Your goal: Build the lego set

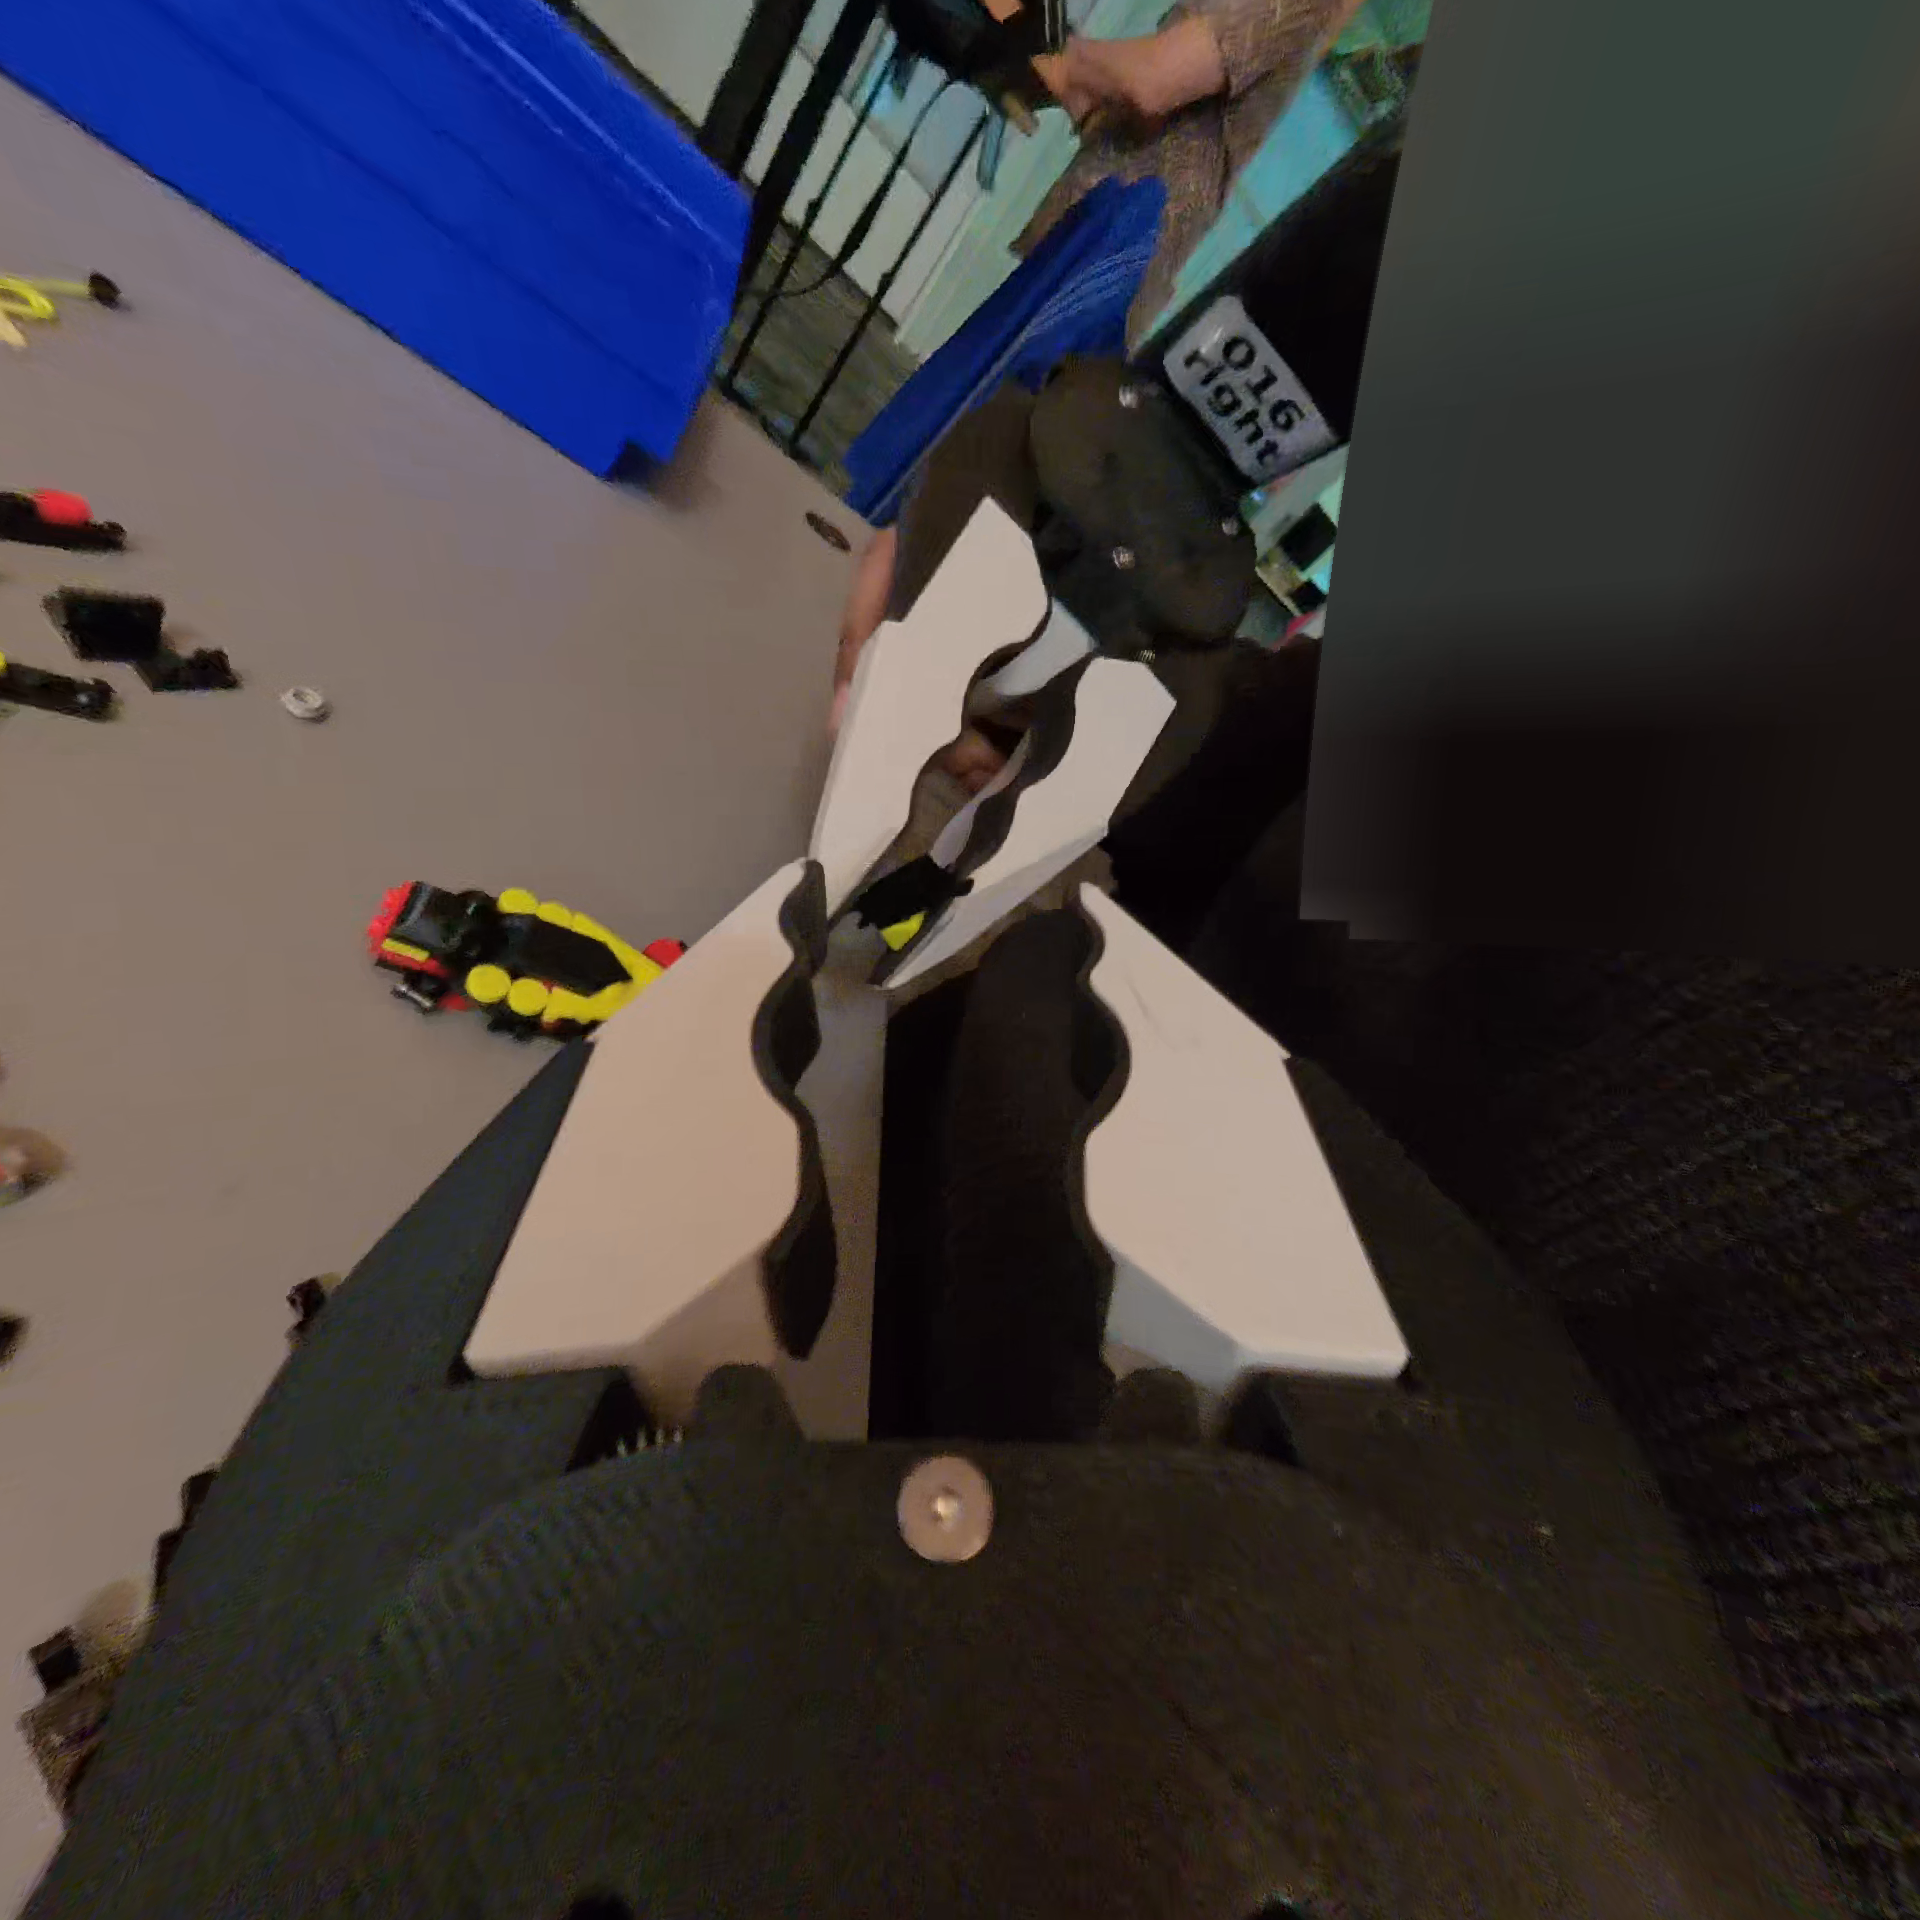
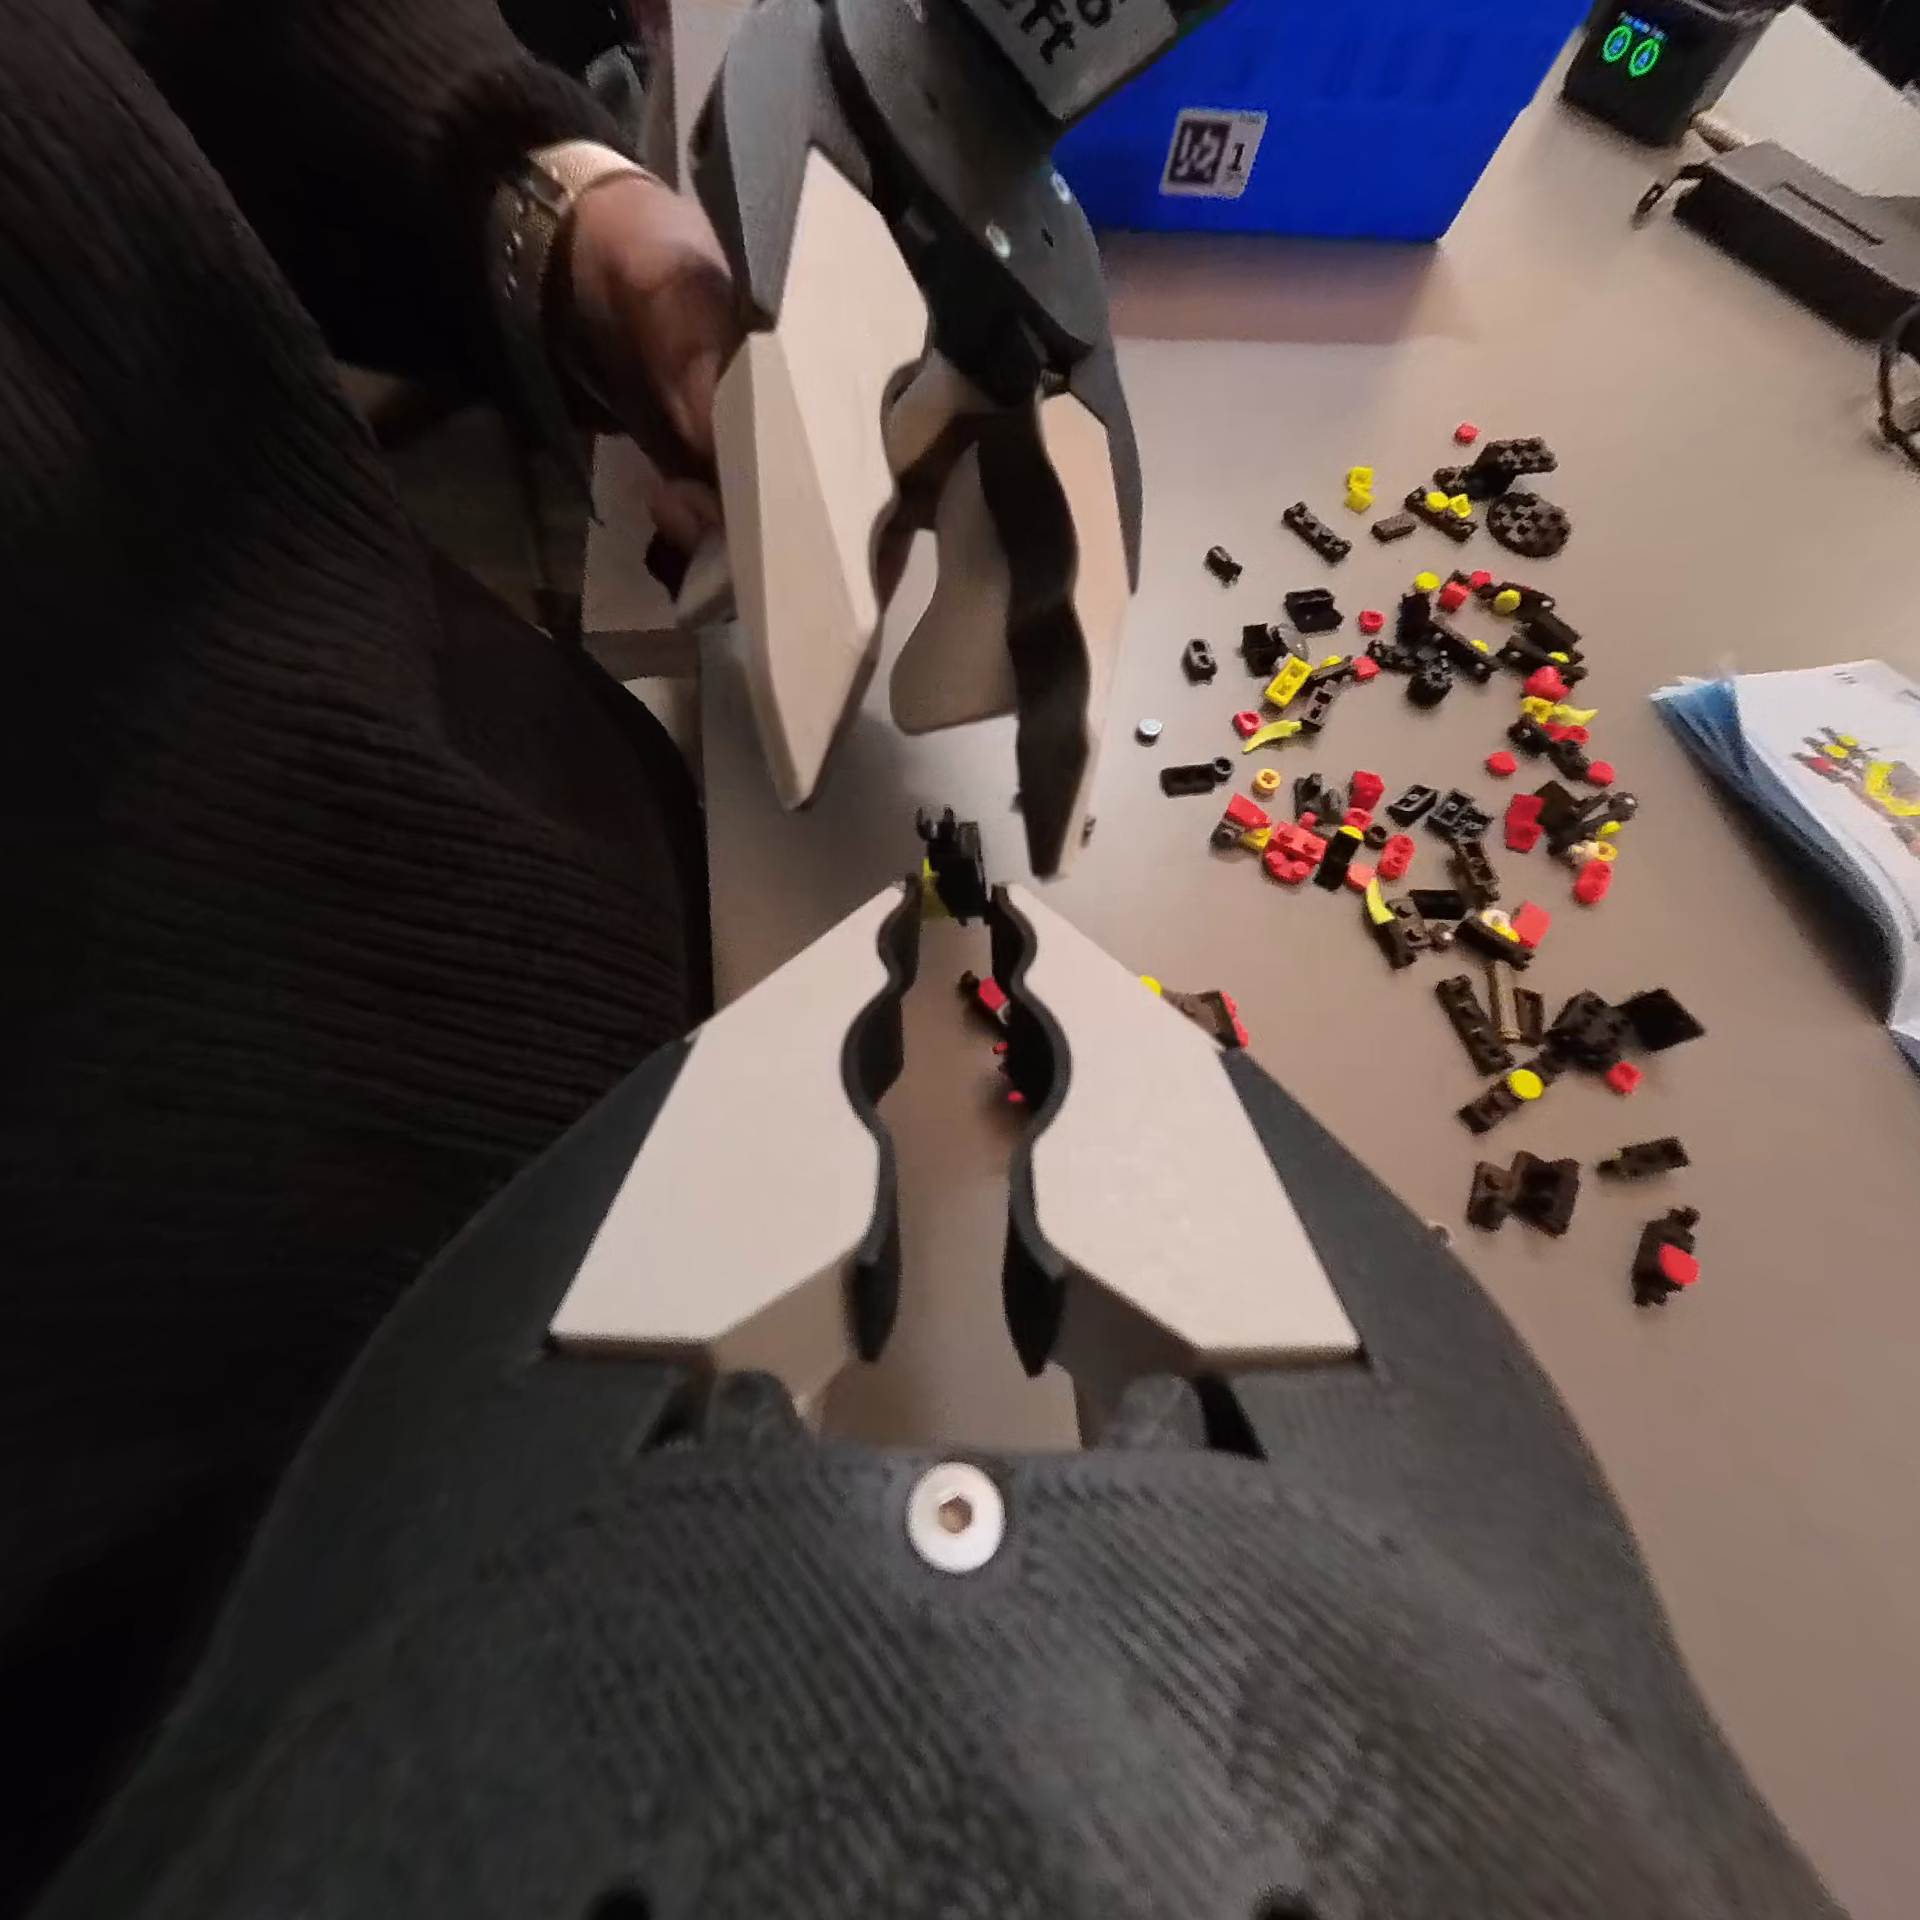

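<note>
Right gripper (image 2: pixel 951 894) clamps a small black-and-yellow brick piece (image 2: pixel 956 862) at its fingertips; left gripper (image 1: pixel 940 904) spread wide, bare, just beside it. Only the right wrist view shows the loose brick pile (image 2: pixel 1455 790) on the worktop (image 2: pixel 1299 1299); the left shows a built red-yellow-black model (image 1: pixel 520 961) off its left finger.

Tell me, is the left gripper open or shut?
Open. The left gripper has its two fingers spread wide apart with nothing between them, just above the right gripper's small black-and-yellow piece.

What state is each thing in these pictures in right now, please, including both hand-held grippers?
Left hand-held gripper: fingers spread wide, nothing between them.
Right hand-held gripper: shut on a small black and yellow brick piece, held above the table.
Brick vehicle: partly built, resting on the table.
Loose bricks: scattered, unassembled.
Booklet: lying flat.
</note>
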